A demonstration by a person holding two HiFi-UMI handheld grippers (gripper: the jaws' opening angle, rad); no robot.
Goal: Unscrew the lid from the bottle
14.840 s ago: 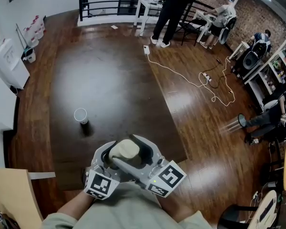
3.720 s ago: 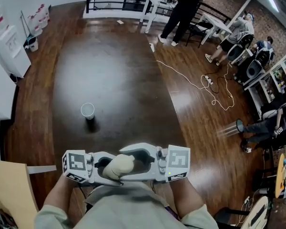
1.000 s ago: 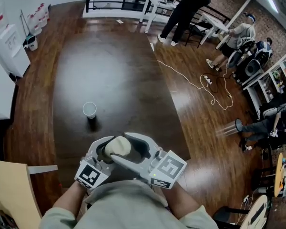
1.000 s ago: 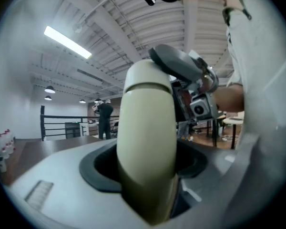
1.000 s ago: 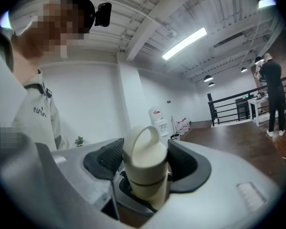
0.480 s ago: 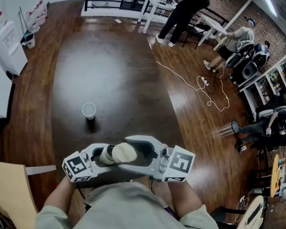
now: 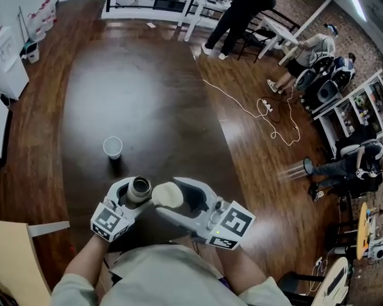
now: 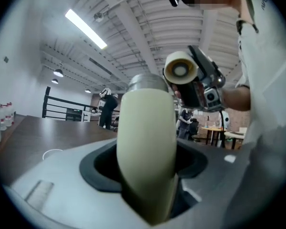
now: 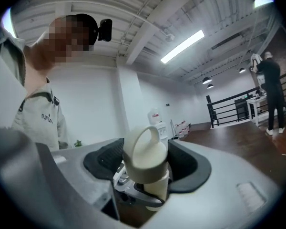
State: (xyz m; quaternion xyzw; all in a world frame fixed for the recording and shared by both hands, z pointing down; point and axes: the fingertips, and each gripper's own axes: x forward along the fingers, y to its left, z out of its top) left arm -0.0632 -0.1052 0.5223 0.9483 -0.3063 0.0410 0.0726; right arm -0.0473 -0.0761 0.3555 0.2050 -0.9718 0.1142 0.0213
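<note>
Separation appears complete, lower centre: left gripper [image 7: 133, 197] clamps cream steel-necked bottle [image 8: 145, 144], right gripper [image 7: 179, 200] clamps cream loop-handled lid [image 9: 145, 152]. Advisable: hold both grips firm, withdraw lid straight.

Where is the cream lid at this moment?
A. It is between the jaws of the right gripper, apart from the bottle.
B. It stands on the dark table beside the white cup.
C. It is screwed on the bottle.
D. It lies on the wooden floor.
A: the lid sits between the jaws of the right gripper, while the bottle in the left gripper shows its open mouth beside it.
</note>
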